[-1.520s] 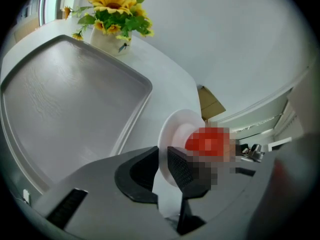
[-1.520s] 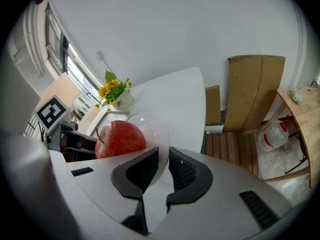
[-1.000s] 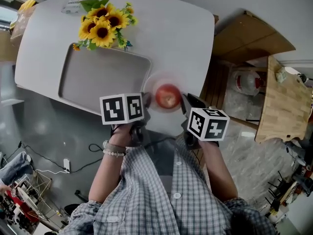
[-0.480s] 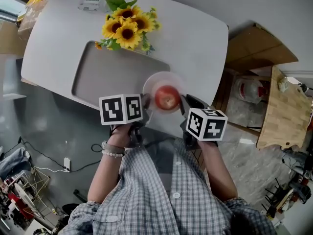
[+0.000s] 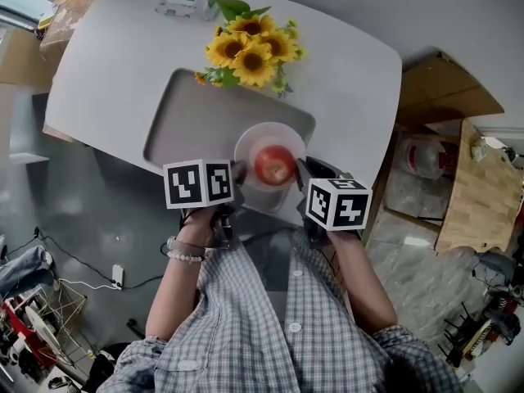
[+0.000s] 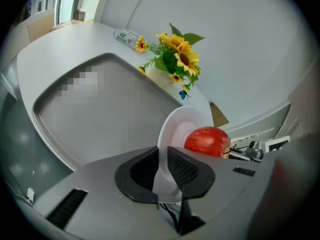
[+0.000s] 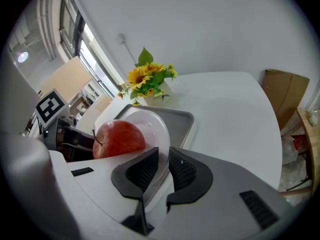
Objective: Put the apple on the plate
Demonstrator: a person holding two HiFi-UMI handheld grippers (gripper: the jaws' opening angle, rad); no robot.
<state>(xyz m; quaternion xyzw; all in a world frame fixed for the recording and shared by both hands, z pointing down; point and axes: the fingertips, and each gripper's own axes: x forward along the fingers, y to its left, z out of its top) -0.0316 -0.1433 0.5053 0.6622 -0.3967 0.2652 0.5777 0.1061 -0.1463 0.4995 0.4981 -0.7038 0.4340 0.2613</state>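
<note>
A red apple [image 5: 274, 164] rests on a white plate [image 5: 250, 142]. The plate hangs over the near right corner of a grey tray [image 5: 188, 117] on the white table [image 5: 106, 64]. My left gripper [image 5: 237, 177] is shut on the plate's left rim and my right gripper [image 5: 301, 174] on its right rim. In the left gripper view the plate's edge [image 6: 172, 129] runs between the pads of the left gripper [image 6: 163, 171], with the apple [image 6: 207, 141] just beyond. In the right gripper view the right gripper [image 7: 162, 171] pinches the plate [image 7: 152, 126] beside the apple [image 7: 117, 139].
A vase of sunflowers [image 5: 254, 51] stands at the tray's far edge, and a small packet [image 5: 187, 5] lies behind it. To the right of the table are a cardboard box [image 5: 446, 97] and a wooden shelf [image 5: 475, 195]. Cables lie on the floor at the left.
Both grippers have carried the plate with the apple leftward, from the bare table beside the tray to over the tray's near right corner. The grip on the rim is unchanged.
</note>
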